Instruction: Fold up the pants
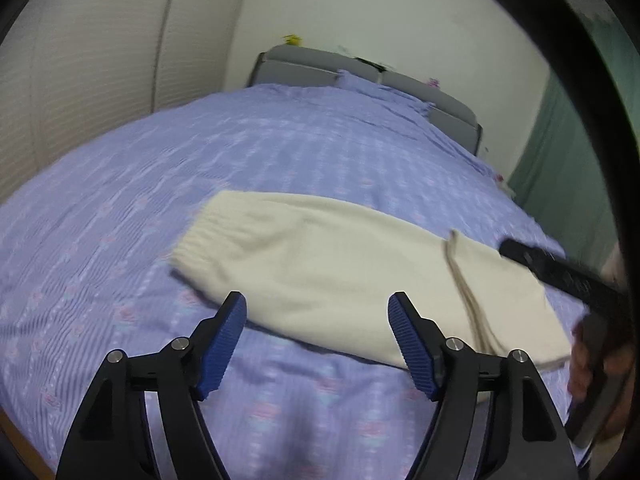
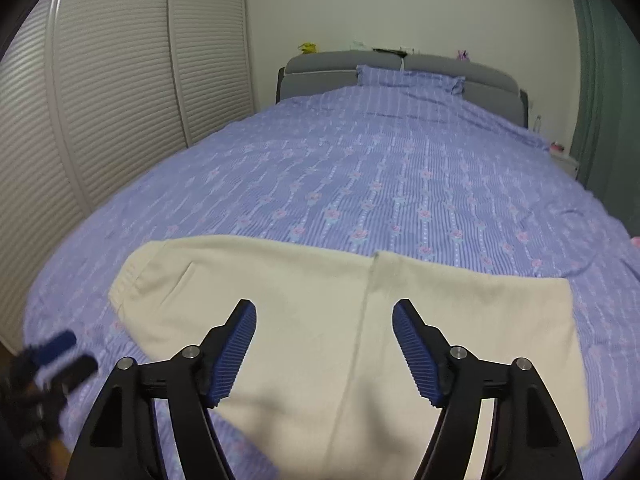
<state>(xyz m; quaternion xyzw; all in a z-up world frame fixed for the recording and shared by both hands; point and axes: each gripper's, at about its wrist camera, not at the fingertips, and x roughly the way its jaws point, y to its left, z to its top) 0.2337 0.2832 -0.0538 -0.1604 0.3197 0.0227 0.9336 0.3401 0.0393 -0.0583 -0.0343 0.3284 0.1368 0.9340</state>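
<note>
Both claws gape wide, holding nothing: left claw (image 1: 316, 322) just before the cream pants (image 1: 320, 272) folded near the bed's (image 1: 280, 152) foot edge, right claw (image 2: 324, 330) over them.

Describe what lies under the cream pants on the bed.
The cream pants rest on the purple flowered bedspread, which shows on all sides around them. The part beneath the fabric is covered, so anything there stays unseen.

Cream fabric pants (image 2: 320, 320): near edge hidden behind the right gripper's black arms.
Left gripper (image 2: 60, 356): a smeared dark-and-blue shape in the right wrist view, jaws unreadable there.
Hand (image 1: 600, 368): cut off at the frame's right rim, blurred.
Small objects on the grey padded headboard (image 2: 400, 62): too tiny to identify.
</note>
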